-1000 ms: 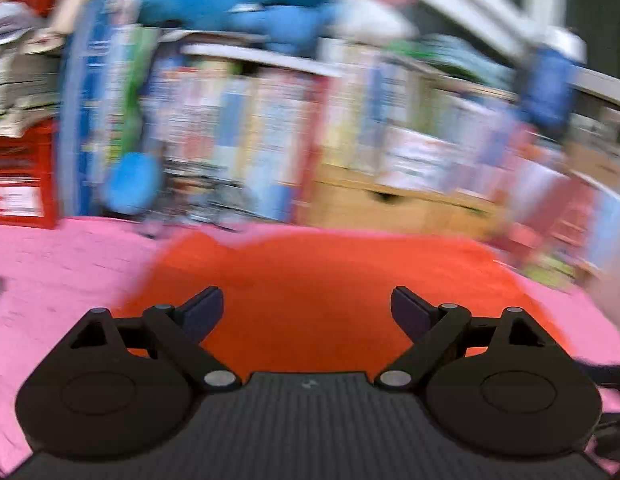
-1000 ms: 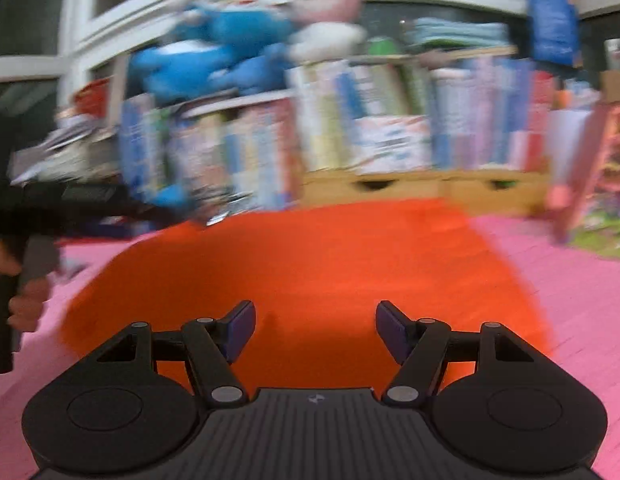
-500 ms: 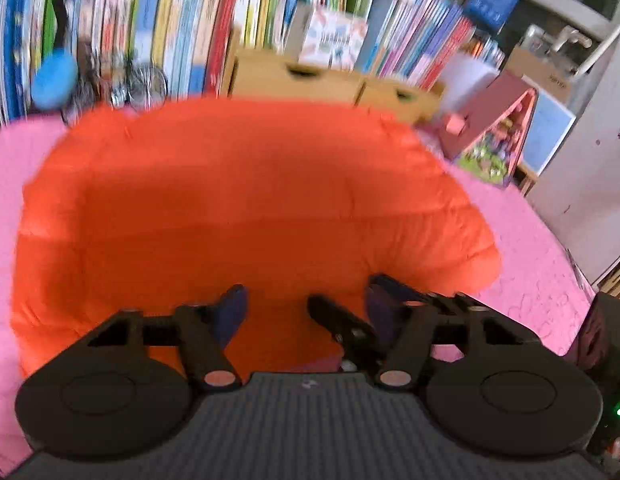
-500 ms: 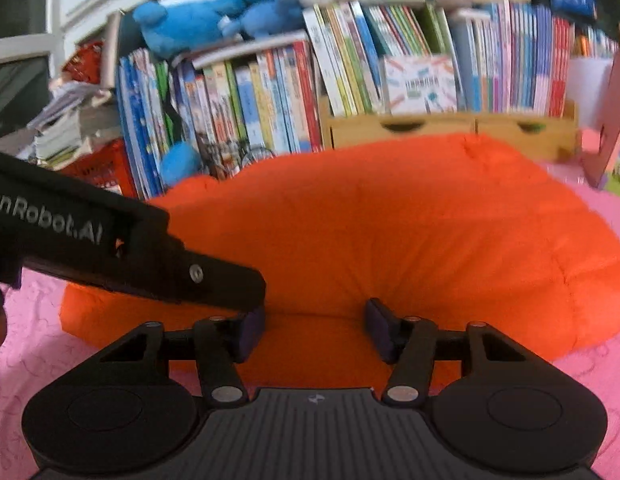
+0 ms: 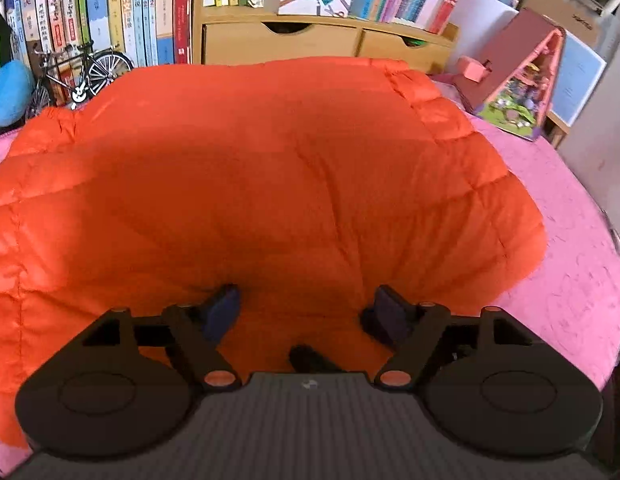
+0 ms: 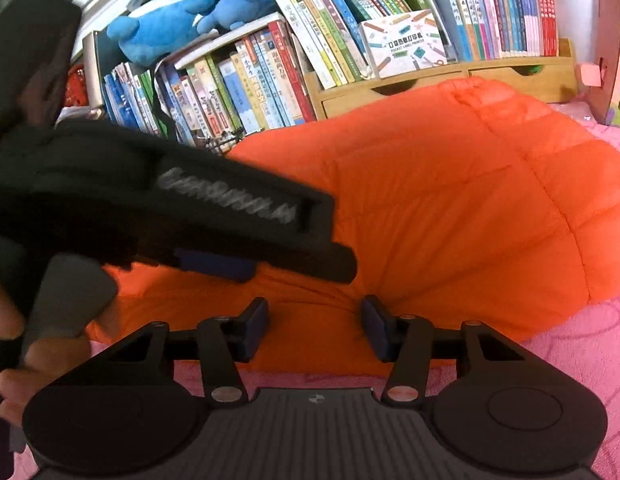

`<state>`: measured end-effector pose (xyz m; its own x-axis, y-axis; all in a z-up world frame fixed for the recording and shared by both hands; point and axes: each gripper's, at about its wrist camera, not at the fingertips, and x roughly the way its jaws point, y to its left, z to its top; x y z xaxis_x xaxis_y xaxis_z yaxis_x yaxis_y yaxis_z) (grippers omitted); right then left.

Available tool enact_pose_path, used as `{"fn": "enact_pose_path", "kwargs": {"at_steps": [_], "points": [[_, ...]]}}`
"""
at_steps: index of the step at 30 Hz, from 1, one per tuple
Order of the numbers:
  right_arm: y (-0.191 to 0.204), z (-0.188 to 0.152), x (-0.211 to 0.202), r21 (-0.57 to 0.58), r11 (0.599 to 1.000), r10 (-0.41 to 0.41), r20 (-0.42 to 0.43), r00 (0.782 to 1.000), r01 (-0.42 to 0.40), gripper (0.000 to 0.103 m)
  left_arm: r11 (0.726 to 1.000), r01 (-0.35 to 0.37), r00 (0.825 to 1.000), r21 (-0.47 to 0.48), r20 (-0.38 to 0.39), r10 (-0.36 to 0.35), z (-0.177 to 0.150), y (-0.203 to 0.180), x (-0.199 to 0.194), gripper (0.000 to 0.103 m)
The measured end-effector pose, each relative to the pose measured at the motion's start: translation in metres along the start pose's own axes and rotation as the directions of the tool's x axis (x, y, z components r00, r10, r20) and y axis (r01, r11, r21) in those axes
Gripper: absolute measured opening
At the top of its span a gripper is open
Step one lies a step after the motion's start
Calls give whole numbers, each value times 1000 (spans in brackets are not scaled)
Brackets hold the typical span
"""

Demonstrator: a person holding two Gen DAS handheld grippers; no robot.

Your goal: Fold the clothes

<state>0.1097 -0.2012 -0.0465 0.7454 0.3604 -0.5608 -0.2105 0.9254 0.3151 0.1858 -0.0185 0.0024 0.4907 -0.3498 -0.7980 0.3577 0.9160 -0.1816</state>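
The right gripper [image 6: 316, 330] is hovering at the near hem of the puffy quilted orange down jacket [image 6: 450, 200], its two dark blue pads spread apart with orange fabric showing between them but not pinched. Just to its left, the left gripper [image 5: 307, 312] is pressing low onto the same near edge, its fingers likewise spread wide, the padding bulging up between them without being clamped. In the right wrist view the left tool is crossing the frame as a big black body, with the person's left hand [image 6: 13, 344] wrapped around its handle.

The jacket is lying spread flat on the pink patterned tabletop cover [image 5: 570, 280], filling most of it. Beyond its far edge a small model bicycle [image 5: 75, 74] is standing on the left, a light wooden drawer box [image 5: 310, 44] in the middle and a pink toy house [image 5: 522, 72] on the right. Behind them a row of upright books [image 6: 269, 76] is lining the wall, with blue plush toys [image 6: 177, 16] sitting on top.
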Motion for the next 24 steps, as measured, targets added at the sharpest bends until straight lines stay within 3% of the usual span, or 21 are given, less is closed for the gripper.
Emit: {"fn": "enact_pose_path", "kwargs": {"at_steps": [4,8,11,16,18,20,24], "points": [[1,1,0,-7,1000,-7,-1,1000,7,51,999,-32,999,-13,-10,32,9,-4,7,75],[1,2,0,-6,1000,-6,1,1000,6,51,997,-72,997,35,-32,73,14,-17,6,55],[0,2,1,-1,1000,-2,6,1000,2,51,998,-19,997,67,-76,24,10,-26,1,50],[2,3,1,-15,1000,-12,7,1000,12,51,993,-94,991,76,-84,100,12,-26,13,54],[2,3,1,-15,1000,-11,6,1000,11,51,997,-80,994,15,-72,81,17,-18,17,72],[2,4,2,-13,1000,-9,7,1000,9,51,997,-77,995,-30,-62,75,22,-12,22,77],[2,6,3,-15,1000,-8,7,1000,8,51,991,-132,990,-21,-49,131,34,-12,33,85]]}}
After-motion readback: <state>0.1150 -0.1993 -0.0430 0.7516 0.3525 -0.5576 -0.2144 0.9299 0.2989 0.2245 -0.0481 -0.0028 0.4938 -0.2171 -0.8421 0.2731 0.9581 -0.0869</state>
